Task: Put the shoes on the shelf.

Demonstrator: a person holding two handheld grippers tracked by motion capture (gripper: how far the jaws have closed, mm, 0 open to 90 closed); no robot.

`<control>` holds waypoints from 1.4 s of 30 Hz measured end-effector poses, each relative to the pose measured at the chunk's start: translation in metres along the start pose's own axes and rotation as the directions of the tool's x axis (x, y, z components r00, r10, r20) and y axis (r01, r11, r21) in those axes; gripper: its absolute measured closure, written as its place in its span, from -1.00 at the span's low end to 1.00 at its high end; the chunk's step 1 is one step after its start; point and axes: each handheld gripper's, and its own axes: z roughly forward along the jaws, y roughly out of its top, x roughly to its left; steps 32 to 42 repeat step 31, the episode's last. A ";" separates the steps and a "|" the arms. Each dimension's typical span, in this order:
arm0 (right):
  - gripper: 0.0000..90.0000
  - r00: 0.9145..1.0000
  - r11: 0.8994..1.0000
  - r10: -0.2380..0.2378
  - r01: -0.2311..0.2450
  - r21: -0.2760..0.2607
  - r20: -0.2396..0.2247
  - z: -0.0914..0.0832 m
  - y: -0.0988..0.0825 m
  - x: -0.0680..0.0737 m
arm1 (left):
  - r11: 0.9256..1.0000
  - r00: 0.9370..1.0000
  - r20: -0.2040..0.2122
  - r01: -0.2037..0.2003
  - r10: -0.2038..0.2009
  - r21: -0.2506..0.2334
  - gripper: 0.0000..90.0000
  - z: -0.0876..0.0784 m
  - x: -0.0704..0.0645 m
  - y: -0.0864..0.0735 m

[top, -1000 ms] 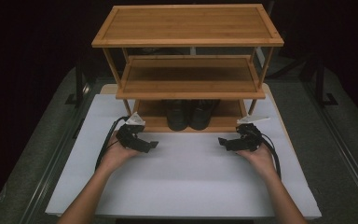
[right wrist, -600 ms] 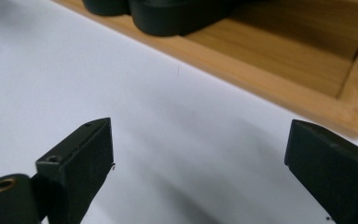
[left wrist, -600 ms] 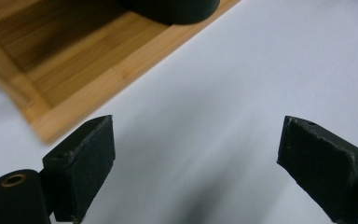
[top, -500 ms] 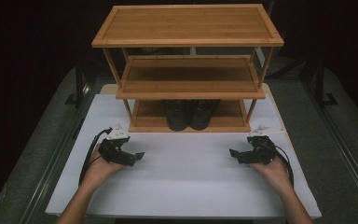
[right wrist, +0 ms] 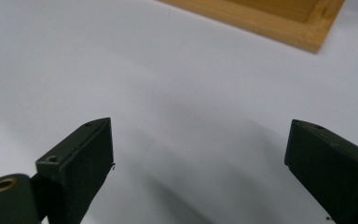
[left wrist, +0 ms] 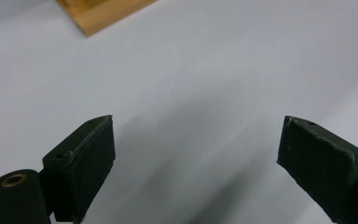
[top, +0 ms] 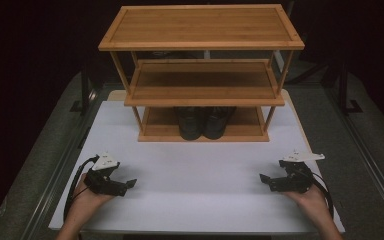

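Observation:
A three-tier bamboo rack [top: 202, 75] stands at the back of the white table [top: 200, 175]. A pair of black shoes [top: 204, 121] sits on its bottom shelf. My left gripper [top: 131, 184] rests low near the table's front left, held by a hand, pointing right. Its jaws stand wide apart over bare white surface [left wrist: 196, 140], nothing between them. My right gripper [top: 263, 178] lies near the front right and points left, its jaws also wide open over the table [right wrist: 200, 140] with nothing held. A corner of the rack's base [left wrist: 102, 14] [right wrist: 279, 18] shows in both gripper views.
Dark grey floor and metal rails [top: 55, 175] flank the table on both sides. Black cables [top: 75, 185] loop from each gripper beside the hands. The rack takes up the table's far half.
Both hands have drawn back from the rack's bottom shelf toward the front edge and spread outward, left to the left and right to the right. The jaws stayed open.

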 end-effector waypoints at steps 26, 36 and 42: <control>-0.84 0.996 0.998 -0.038 0.033 0.060 0.084 -0.018 -0.046 -0.003 | 0.999 0.998 -0.041 0.053 -0.054 -0.008 -0.83 -0.023 0.001 -0.062; -0.84 0.996 0.998 -0.037 0.032 0.059 0.085 -0.019 -0.046 -0.003 | 0.999 0.998 -0.048 0.047 -0.047 -0.008 -0.84 -0.023 0.001 -0.062; -0.84 0.996 0.998 -0.037 0.032 0.059 0.085 -0.019 -0.046 -0.003 | 0.999 0.998 -0.048 0.047 -0.047 -0.008 -0.84 -0.023 0.001 -0.062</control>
